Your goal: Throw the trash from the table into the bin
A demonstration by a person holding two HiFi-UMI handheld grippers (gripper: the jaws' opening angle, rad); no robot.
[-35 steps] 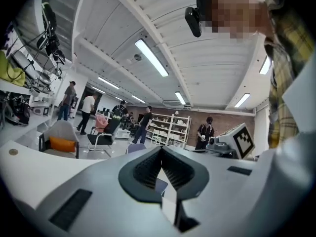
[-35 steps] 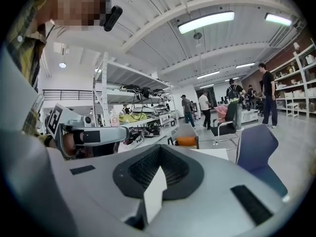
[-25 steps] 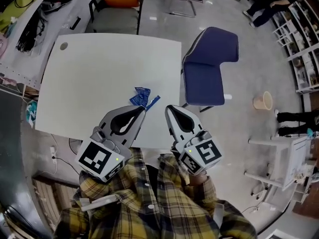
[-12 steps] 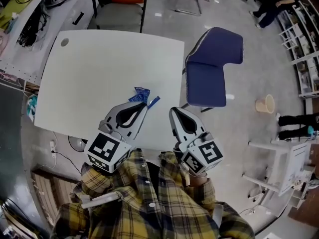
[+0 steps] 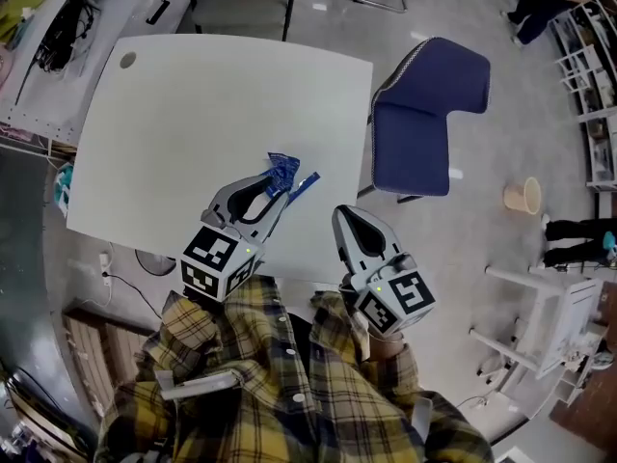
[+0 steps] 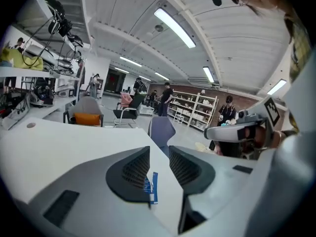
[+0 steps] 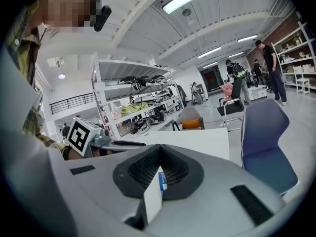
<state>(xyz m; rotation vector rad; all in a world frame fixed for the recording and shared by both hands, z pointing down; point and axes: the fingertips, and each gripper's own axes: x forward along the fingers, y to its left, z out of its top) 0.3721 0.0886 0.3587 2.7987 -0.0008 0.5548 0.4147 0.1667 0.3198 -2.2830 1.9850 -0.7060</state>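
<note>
The left claw [image 5: 278, 193] is hanging low over the near part of the white rectangular counter [image 5: 193, 104]. Its jaws have just been opening and are standing apart, with the crumpled blue plastic wrapper [image 5: 282, 173] lying on the counter between them, unpressed. To its right, the right claw [image 5: 339, 212] is clamping a thin white slip with a blue-printed corner [image 7: 154, 194]. A beige round bin [image 5: 523, 196] is standing on the floor far right.

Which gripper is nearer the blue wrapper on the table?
Left. The left gripper, whose jaws have just been opening, has its tips at the blue wrapper, with nothing clamped yet. The right gripper, shut, sits off to the wrapper's right, near the table edge.
</note>
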